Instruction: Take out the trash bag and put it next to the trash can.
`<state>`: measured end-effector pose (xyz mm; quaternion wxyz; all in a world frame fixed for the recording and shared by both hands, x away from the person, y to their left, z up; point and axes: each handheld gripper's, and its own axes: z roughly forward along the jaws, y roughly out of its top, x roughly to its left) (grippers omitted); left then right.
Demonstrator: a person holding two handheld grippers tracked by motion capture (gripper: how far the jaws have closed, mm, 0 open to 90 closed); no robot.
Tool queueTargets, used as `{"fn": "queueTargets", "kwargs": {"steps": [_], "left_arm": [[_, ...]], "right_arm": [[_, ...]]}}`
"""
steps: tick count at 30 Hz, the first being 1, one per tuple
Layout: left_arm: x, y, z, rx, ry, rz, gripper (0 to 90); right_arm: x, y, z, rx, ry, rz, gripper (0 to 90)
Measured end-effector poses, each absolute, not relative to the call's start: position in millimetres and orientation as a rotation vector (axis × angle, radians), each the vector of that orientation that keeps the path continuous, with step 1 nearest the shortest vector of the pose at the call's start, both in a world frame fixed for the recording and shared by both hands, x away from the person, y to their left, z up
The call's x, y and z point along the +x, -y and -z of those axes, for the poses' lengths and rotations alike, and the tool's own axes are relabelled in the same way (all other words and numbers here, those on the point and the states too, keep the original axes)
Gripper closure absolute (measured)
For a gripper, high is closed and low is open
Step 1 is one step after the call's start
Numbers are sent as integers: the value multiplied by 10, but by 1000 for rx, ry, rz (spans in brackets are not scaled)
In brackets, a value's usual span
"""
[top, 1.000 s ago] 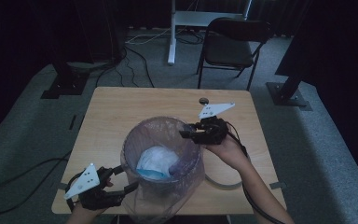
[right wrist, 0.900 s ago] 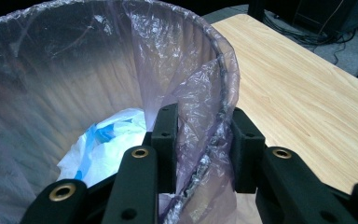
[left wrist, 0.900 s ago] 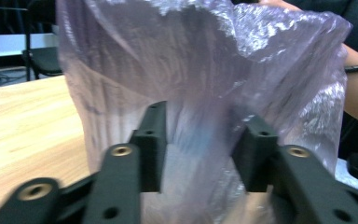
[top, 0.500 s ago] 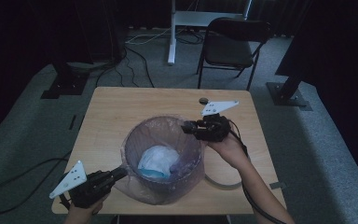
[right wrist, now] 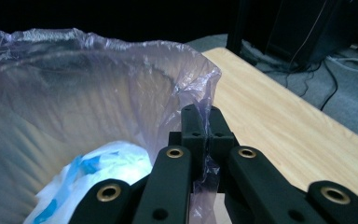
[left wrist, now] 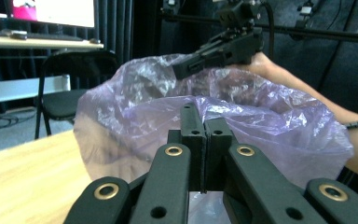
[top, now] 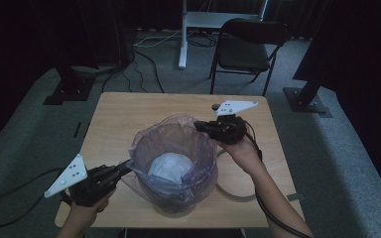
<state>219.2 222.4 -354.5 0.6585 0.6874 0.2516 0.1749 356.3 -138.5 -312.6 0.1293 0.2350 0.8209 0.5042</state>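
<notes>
A thin, crinkled purple bag (top: pixel 173 163) is standing open and round at the centre of the pale wooden surface (top: pixel 129 111), a white-and-blue bundle (top: pixel 171 167) lying inside. The left gripper (top: pixel 126 167) is pinching its rim at 8 o'clock, jaws having just closed; the right gripper (top: pixel 201 126) is pinching the rim at 2 o'clock.

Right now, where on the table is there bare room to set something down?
The far strip of the table beyond the purple bag is bare, and so is the left side. The right edge is crowded: the right gripper, forearm and cable lie there.
</notes>
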Motion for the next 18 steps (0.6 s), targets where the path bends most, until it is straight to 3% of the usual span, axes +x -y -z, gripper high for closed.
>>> {"fn": "queueTargets", "kwargs": {"steps": [8, 18], "left_arm": [[2317, -2025, 3282, 1558, -537, -440, 899], [2442, -1749, 3128, 1571, -562, -486, 898]], "right_arm": [[3524, 1263, 2997, 592, -2484, -1559, 900], [3335, 1153, 2583, 464, -2525, -1819, 900]]}}
